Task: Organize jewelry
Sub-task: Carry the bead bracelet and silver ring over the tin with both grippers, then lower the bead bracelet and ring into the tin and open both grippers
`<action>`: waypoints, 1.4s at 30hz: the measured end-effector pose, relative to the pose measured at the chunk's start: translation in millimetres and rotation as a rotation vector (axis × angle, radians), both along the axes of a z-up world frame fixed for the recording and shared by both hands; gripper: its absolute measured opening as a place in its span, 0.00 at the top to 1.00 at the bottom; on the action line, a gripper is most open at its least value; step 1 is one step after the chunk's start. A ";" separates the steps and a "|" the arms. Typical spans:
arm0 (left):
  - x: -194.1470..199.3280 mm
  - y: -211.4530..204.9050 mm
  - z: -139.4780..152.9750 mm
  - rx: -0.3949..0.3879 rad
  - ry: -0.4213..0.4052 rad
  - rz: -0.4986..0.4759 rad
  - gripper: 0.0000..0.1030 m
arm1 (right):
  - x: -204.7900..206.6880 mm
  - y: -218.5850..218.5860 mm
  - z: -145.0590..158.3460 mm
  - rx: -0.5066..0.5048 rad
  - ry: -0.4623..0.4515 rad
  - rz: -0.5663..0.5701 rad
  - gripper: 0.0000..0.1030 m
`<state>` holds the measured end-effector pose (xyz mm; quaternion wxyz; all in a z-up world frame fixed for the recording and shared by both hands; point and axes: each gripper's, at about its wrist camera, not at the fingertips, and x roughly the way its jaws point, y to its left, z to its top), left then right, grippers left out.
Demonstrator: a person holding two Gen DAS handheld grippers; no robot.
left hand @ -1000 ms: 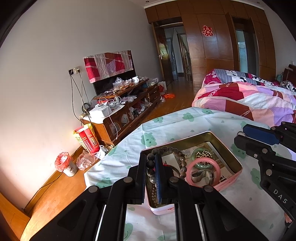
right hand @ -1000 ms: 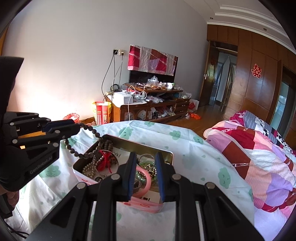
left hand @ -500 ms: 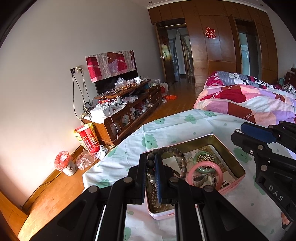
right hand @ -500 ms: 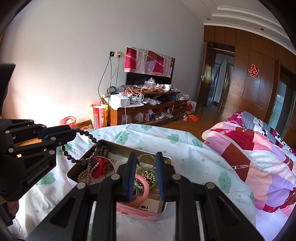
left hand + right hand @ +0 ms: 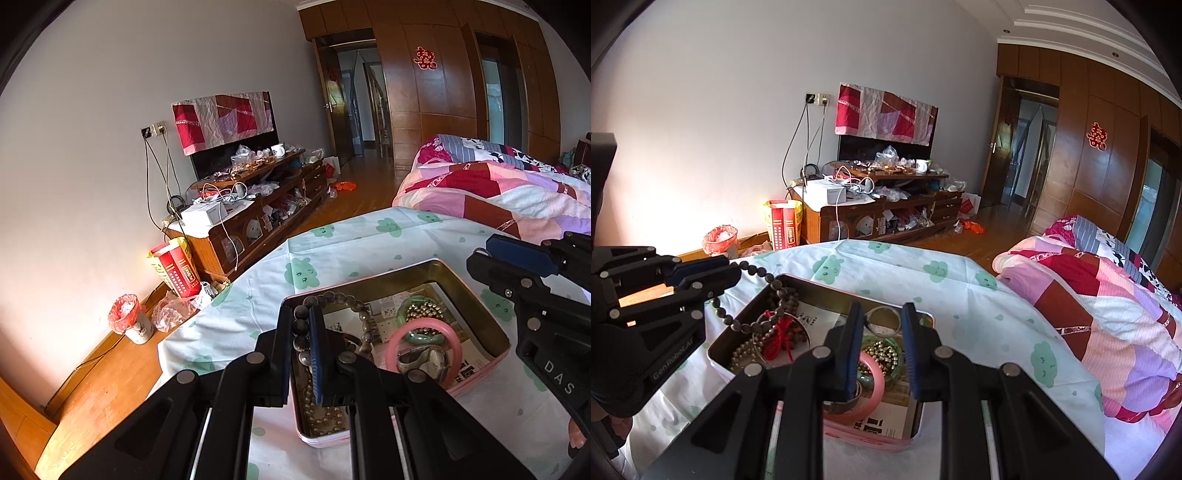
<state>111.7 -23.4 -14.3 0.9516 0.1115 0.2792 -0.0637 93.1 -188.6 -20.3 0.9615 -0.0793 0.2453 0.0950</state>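
Left hand-held gripper (image 5: 302, 343), at the lower centre of the left wrist view, is pinching a bead strand (image 5: 300, 332) between nearly closed jaws. From there the strand is running over the near left corner of the tin (image 5: 476, 295), which is sitting on the table (image 5: 266, 295) at the lower middle of the frame. Inside the tin, a pink bangle (image 5: 424, 350) is lying right of centre, with a green bangle (image 5: 417, 306) behind it. At the right edge, the right hand-held gripper (image 5: 480, 258) is hanging over the tin's far right corner.

Right hand-held gripper (image 5: 879, 350), at the lower centre of the right wrist view, is standing narrowly spread over the tin (image 5: 827, 291), and nothing can be seen pressed between its pads. The pink bangle (image 5: 871, 387) is lying beneath it, and the green bangle (image 5: 886, 350) is showing between its fingers. At the left edge, the left hand-held gripper (image 5: 733, 267) is gripping the bead strand (image 5: 757, 271), which is draping down into the tin's left part.
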 end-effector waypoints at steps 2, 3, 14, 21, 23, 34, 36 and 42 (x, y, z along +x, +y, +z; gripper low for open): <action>2.5 0.3 -1.8 0.000 0.003 0.004 0.92 | 2.1 0.8 -1.3 -0.004 0.001 0.000 0.77; 3.3 0.5 -2.8 -0.001 0.005 0.004 0.92 | 3.0 1.2 -1.7 -0.005 0.002 -0.001 0.77; 11.8 2.0 -7.7 -0.010 0.017 0.011 0.92 | 12.2 7.9 -8.0 -0.020 0.014 0.004 0.77; 14.2 2.3 -12.3 -0.022 0.029 0.011 0.92 | 21.3 12.3 -13.1 -0.015 0.034 -0.007 0.77; 14.0 0.8 -13.1 -0.019 0.029 0.009 0.92 | 22.2 12.6 -14.2 -0.015 0.038 -0.010 0.77; 13.2 -4.1 -24.4 -0.023 0.041 -0.005 0.92 | 25.2 11.9 -20.1 -0.009 0.053 -0.022 0.77; 13.8 -5.5 -26.5 -0.020 0.044 -0.006 0.92 | 26.0 12.0 -21.9 -0.008 0.055 -0.024 0.77; 19.9 -3.9 -36.9 -0.023 0.078 -0.006 0.92 | 32.0 13.0 -28.3 -0.017 0.078 -0.028 0.77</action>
